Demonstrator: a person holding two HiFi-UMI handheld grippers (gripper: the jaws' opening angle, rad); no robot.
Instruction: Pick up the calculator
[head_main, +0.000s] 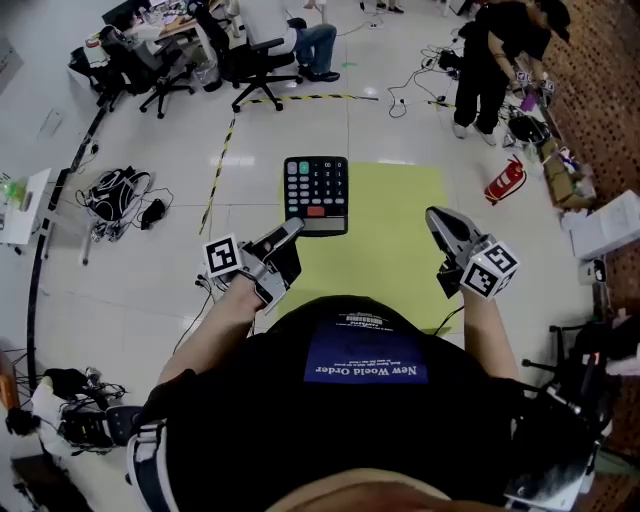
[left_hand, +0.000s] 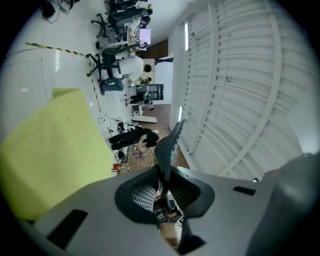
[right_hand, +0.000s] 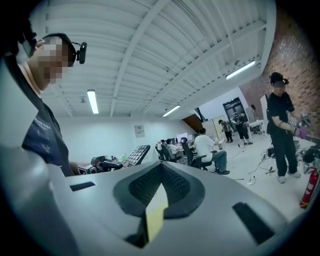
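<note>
- Left tongs (head_main: 292, 229) holding calculator (head_main: 316, 194) by its near-left corner, jaws standing narrow and pinching thin body.
- Left gripper view showing calculator (left_hand: 168, 145) edge-on between pads.
- Calculator hanging in air over yellow mat (head_main: 395, 225) on floor, keys facing up, long axis running straight ahead, away from person and out beyond tongs.
- Right tongs (head_main: 437, 217) waiting well apart to right, jaws closed together, carrying nothing.
- Judgement: lift looking done. Most of the weight is reaching past the corner grip, so sagging or tilting is the main risk.
</note>
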